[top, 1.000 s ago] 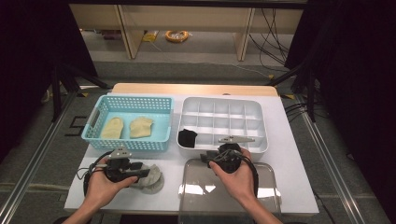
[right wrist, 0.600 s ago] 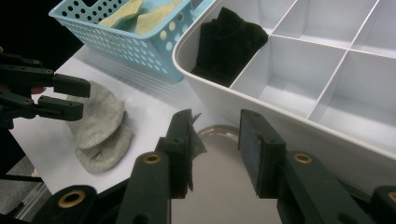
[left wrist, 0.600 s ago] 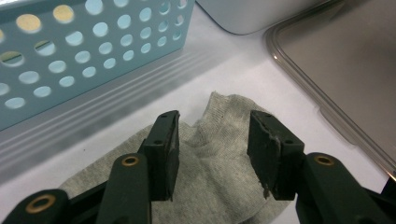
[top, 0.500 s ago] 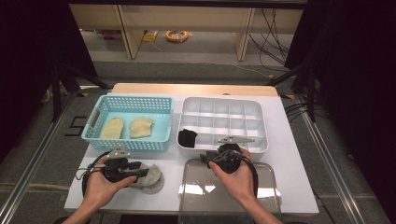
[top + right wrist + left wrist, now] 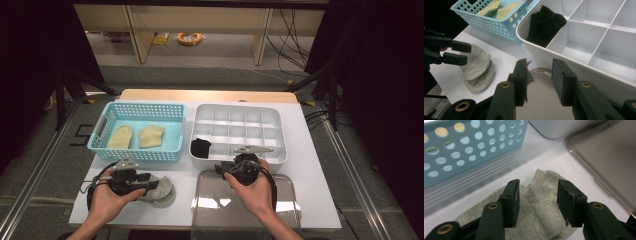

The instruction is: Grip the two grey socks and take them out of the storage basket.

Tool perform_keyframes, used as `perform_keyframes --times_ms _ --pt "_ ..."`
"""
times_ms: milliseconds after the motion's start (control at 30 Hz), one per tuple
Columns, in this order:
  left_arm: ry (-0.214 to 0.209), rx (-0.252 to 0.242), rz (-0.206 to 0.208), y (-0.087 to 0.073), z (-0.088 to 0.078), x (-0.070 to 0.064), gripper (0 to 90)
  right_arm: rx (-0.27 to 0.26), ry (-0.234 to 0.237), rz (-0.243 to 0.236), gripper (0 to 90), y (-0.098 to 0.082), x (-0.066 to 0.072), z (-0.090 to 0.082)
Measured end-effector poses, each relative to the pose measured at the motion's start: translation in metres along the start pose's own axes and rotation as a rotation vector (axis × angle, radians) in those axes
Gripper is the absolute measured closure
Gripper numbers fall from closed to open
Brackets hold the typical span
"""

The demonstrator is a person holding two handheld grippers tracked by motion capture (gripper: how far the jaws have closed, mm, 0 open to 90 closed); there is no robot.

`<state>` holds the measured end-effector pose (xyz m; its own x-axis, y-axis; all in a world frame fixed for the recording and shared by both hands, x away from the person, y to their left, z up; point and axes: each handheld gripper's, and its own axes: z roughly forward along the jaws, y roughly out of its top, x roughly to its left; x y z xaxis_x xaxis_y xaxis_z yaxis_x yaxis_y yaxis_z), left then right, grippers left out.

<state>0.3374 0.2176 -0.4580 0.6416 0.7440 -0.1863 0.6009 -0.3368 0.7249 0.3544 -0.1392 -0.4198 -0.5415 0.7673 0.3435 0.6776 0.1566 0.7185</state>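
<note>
The grey socks (image 5: 159,190) are lying flat on the white table (image 5: 310,150), just in front of the perforated blue plastic basket (image 5: 137,131), which is holding two yellowish socks (image 5: 135,136). The left gripper (image 5: 537,195) is hovering over that knit fabric, jaws spread and pinching nothing. To the right of the basket, the right gripper (image 5: 539,72) is sitting spread and empty above a clear lid (image 5: 245,200), facing the white divided tray (image 5: 240,131) with a black sock (image 5: 545,21) in one compartment. No readable writing anywhere.
</note>
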Motion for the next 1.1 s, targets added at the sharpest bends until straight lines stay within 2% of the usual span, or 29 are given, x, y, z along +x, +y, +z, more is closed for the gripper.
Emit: perform_keyframes --times_ms 133,233,267,400,467,533,600,633,667,700,733,767,800,833,933,967,1000,1033,1100 --pt "0.0 0.002 -0.002 -0.002 0.0 0.0 52.3 0.011 -0.007 0.019 66.0 0.0 0.001 -0.001" --pt "-0.01 0.015 -0.007 -0.003 0.002 0.0 52.1 0.003 -0.003 0.008 66.0 0.0 0.0 -0.001" --pt "-0.007 0.037 -0.002 -0.005 0.003 -0.002 52.1 0.002 -0.004 0.007 66.0 0.0 0.0 -0.001" --pt "-0.029 0.064 0.012 -0.006 0.006 -0.004 52.7 0.0 0.002 0.01 66.1 0.0 0.0 -0.001" --pt "-0.022 0.067 0.013 -0.006 0.008 -0.005 54.9 0.002 0.0 0.014 66.0 0.0 0.0 -0.001" --pt "-0.036 0.1 0.029 -0.005 0.014 -0.005 56.7 -0.001 -0.005 -0.005 66.0 0.0 0.0 0.0" --pt "-0.043 0.125 0.048 -0.005 0.017 -0.006 58.7 0.0 -0.012 0.002 66.0 0.0 0.002 0.0" --pt "-0.038 0.133 0.06 -0.004 0.018 -0.006 60.5 0.007 -0.013 0.023 66.1 0.0 0.004 -0.001" --pt "-0.034 0.137 0.062 -0.004 0.019 -0.006 62.7 -0.002 -0.011 -0.004 66.0 0.0 0.002 -0.001" --pt "-0.036 0.149 0.077 -0.003 0.02 -0.005 64.5 0.003 -0.001 -0.002 66.0 0.0 0.003 -0.001" --pt "-0.034 0.157 0.074 -0.004 0.021 -0.006 66.5 0.005 -0.02 -0.015 66.0 0.001 0.002 -0.002" --pt "-0.03 0.158 0.077 -0.004 0.022 -0.006 68.6 0.006 -0.006 0.012 66.0 0.0 0.004 -0.001" --pt "-0.037 0.16 0.072 -0.004 0.023 -0.007 70.4 0.007 0.0 0.017 66.0 0.0 0.005 0.0" --pt "-0.036 0.177 0.083 -0.003 0.023 -0.006 72.4 0.004 -0.033 -0.024 66.0 0.0 0.003 -0.001" --pt "-0.029 0.182 0.096 -0.002 0.024 -0.006 78.7 0.007 -0.017 -0.023 66.0 0.0 0.003 -0.001" --pt "-0.029 0.182 0.096 -0.002 0.024 -0.006 81.2 0.007 -0.017 -0.023 66.0 0.0 0.003 -0.001" --pt "-0.025 0.178 0.092 -0.002 0.024 -0.008 81.2 0.006 -0.013 -0.002 66.0 0.0 0.003 0.0" --pt "-0.03 0.181 0.098 -0.001 0.022 -0.008 85.9 0.006 -0.002 -0.01 66.0 0.0 0.002 0.0" --pt "-0.042 0.17 0.078 0.0 0.02 -0.008 88.0 -0.001 -0.008 -0.014 65.9 0.0 0.002 -0.001"
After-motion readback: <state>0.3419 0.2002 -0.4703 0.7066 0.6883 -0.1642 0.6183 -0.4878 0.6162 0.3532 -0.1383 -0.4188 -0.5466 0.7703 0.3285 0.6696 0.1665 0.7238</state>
